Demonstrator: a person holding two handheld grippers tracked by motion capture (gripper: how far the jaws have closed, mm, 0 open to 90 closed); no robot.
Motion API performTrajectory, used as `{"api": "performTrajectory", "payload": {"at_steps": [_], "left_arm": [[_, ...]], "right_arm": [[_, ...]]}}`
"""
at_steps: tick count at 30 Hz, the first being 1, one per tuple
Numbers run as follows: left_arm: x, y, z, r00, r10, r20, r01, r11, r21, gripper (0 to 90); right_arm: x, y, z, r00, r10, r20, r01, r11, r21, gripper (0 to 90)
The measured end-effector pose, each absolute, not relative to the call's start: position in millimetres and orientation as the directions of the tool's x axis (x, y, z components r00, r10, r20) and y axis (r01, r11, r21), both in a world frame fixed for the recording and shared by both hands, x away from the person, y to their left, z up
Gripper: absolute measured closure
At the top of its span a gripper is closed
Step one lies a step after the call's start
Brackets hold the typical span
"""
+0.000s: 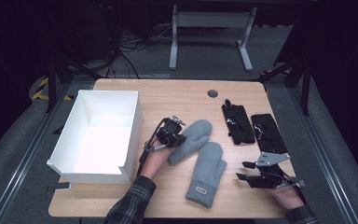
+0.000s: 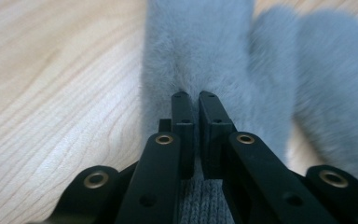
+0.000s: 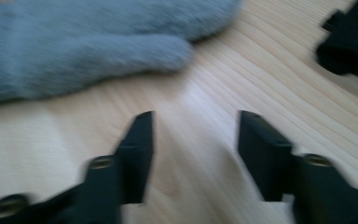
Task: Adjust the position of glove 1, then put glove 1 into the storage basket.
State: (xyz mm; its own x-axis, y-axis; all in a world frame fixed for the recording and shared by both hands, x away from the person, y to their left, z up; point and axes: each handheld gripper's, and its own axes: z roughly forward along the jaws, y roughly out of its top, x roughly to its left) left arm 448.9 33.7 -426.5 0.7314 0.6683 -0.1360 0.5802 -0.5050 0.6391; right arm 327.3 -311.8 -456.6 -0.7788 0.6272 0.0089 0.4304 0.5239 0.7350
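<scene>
Two grey mittens lie mid-table in the high view. My left gripper [image 1: 176, 138] sits at the left side of the upper mitten [image 1: 195, 136]. In the left gripper view my left gripper [image 2: 195, 95] has its jaws pinched together on that mitten [image 2: 196, 46], with ribbed cuff knit showing between them. The lower mitten [image 1: 208, 173] lies flat with its labelled cuff toward the front edge. To its right my right gripper [image 1: 244, 171] hovers open. In the right gripper view my right gripper [image 3: 195, 116] holds nothing, over bare wood short of the mitten's thumb [image 3: 158, 49].
A white open box [image 1: 133, 126] stands at the table's left, close beside my left hand. Two black gloves [image 1: 237, 123] [image 1: 266, 133] lie at the right, just beyond my right gripper; one black glove [image 3: 354, 42] shows in the right gripper view. A round cable hole [image 1: 212, 93] sits near the far edge.
</scene>
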Motion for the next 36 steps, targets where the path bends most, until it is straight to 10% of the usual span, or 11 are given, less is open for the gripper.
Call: {"api": "performTrajectory", "payload": {"at_steps": [4,16,36], "left_arm": [[445.4,37.9,-419.0,0.725,0.675,-0.137,0.583,-0.495,0.645,87.4],[437.0,46.0,-414.9,0.716,0.672,-0.190,0.598,-0.449,0.664,87.5],[425.5,69.1,-389.8,0.709,0.633,-0.311,0.614,-0.336,0.714,87.7]], "right_arm": [[318.6,-297.6,-449.6,-0.829,0.559,0.024,0.387,0.542,0.746,89.2],[307.7,-241.2,-455.9,-0.929,0.363,0.076,0.307,0.639,0.705,90.0],[324.8,-189.0,-460.0,-0.938,0.341,0.058,0.280,0.650,0.707,90.0]]}}
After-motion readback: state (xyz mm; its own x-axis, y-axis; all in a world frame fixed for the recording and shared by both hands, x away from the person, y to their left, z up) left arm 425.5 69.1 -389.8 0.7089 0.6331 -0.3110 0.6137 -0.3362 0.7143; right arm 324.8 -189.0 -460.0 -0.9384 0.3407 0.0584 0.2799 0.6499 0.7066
